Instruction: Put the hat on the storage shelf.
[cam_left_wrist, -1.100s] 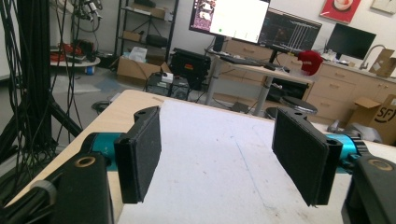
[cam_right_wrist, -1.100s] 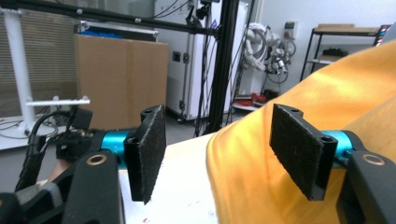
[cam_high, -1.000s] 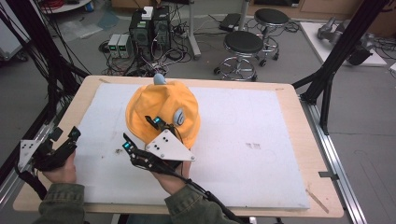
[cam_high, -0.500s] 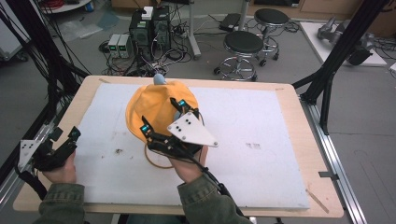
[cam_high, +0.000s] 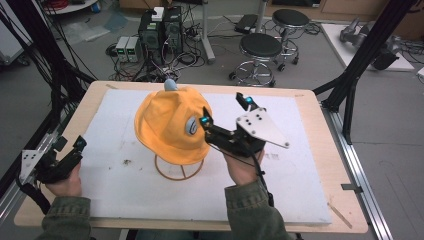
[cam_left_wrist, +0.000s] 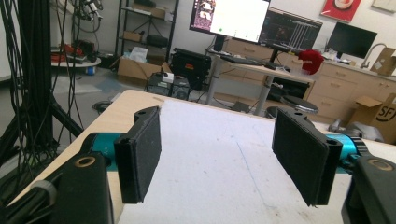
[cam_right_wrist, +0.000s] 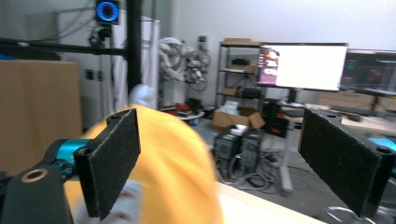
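Nearest the person, the left gripper rests low at the desk's near left corner, its jaws spread wide with nothing between them, pointing across bare white mat. It is well apart from the work. The right gripper is raised just beside the yellow hat, on the hat's right flank; its jaws stand wide open and hold nothing. In the right gripper view the hat bulges, blurred, behind the left-hand jaw. The hat sits draped over a wire stand in the middle of the desk, its brim hanging free, a small grey knob at its far top. Beyond the desk stand stools and computer boxes. The step in hand looks like an approach to the hat. The next move likely calls for setting the open jaws astride the brim or crown and closing.
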